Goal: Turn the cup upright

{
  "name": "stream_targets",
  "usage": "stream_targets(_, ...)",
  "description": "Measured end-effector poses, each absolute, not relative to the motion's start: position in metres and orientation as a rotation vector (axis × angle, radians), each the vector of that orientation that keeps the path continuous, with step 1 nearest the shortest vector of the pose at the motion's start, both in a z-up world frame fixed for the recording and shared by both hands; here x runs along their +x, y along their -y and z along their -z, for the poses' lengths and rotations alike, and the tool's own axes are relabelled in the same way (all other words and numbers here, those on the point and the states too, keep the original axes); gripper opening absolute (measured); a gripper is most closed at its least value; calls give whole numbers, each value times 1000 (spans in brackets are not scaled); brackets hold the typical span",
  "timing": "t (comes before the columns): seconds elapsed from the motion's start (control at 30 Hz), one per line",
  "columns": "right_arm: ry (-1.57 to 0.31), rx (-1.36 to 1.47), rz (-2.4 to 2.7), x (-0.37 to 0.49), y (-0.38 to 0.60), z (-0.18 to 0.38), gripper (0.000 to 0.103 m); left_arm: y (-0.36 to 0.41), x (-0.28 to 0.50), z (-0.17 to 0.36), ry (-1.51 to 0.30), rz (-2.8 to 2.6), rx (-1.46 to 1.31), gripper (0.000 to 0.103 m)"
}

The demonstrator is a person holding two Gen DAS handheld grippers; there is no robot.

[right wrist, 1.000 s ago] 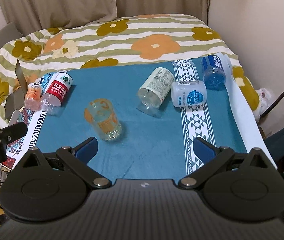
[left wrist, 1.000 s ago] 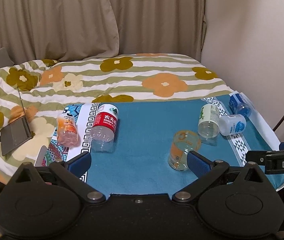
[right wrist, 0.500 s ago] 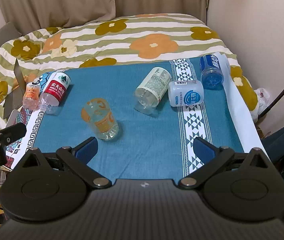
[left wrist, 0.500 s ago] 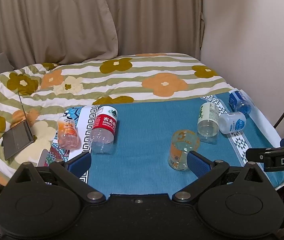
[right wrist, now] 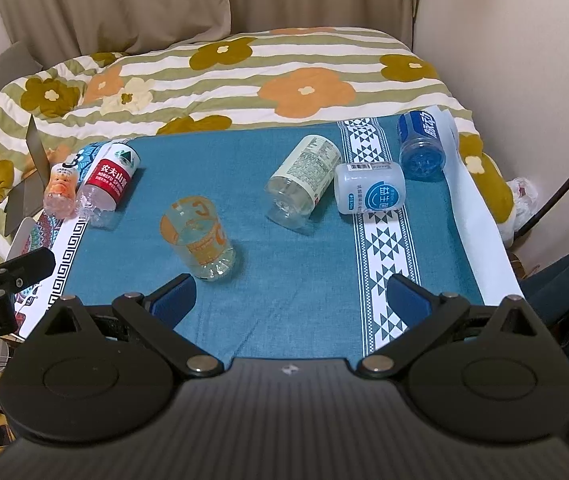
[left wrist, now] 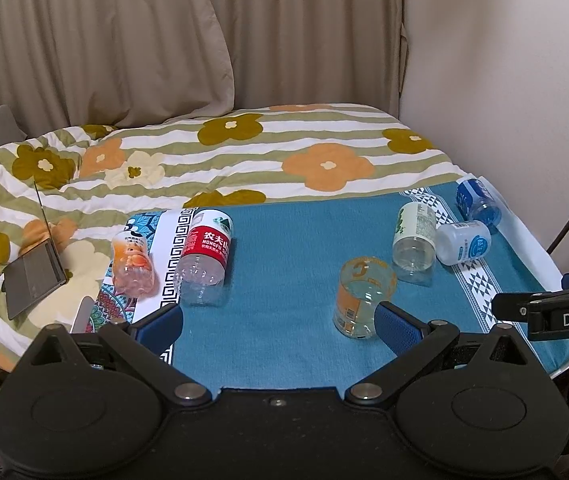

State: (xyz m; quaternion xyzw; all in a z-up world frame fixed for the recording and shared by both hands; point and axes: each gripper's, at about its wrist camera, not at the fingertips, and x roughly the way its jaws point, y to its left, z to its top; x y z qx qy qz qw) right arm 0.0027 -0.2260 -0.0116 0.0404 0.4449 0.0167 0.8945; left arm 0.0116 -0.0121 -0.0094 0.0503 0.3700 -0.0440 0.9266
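Floral quilt (left wrist: 244, 160): striped, covers the bed behind the work area.

Teal cloth (right wrist: 284, 300): work surface with patterned white bands; carries all the containers.

Left gripper (left wrist: 278, 326): fingers spread wide, nothing between them. Its right pad (left wrist: 394, 326) sits in line with the cup's near end; contact cannot be told.

Right gripper (right wrist: 290, 298): fingers likewise spread and empty. The cup lies just beyond its left pad (right wrist: 174, 298), outside the gap.

Red-labelled water bottle (left wrist: 204, 256): lying down, far left, beside a small peach drink bottle (left wrist: 132, 264).

Cream-labelled bottle (right wrist: 304, 180), white bottle (right wrist: 368, 192), blue bottle (right wrist: 420, 146): all lying, right side, well apart from the cup.

Cup (right wrist: 198, 236): clear, orange print, on its side mid-cloth, base toward the grippers, open rim away.

Handling, judged: light, thin-walled, smooth; likely to roll or slip and to flex if squeezed hard. Best taken across the body near mid-height, pads on opposite sides, then tipped onto its base.
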Motion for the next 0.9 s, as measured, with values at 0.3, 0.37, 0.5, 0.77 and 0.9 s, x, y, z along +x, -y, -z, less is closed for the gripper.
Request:
stream_targets(0.3, -923, 83, -35, 3, 226, 11, 103, 10, 8, 11, -758, 79, 97, 103)
stream_targets(0.37, -925, 83, -35, 3, 226, 11, 103, 9, 8, 11, -759, 78, 98, 103)
stream_targets(0.5, -925, 85, -34, 3, 227, 11, 103, 10, 8, 10, -756, 76, 107, 103)
stream_targets(0.77, -923, 91, -30, 2, 232, 11, 103, 12, 6, 8, -731, 61, 143, 103)
stream_targets(0.9, -924, 89, -30, 2, 232, 11, 103, 11, 5, 8, -724, 47, 148, 103)
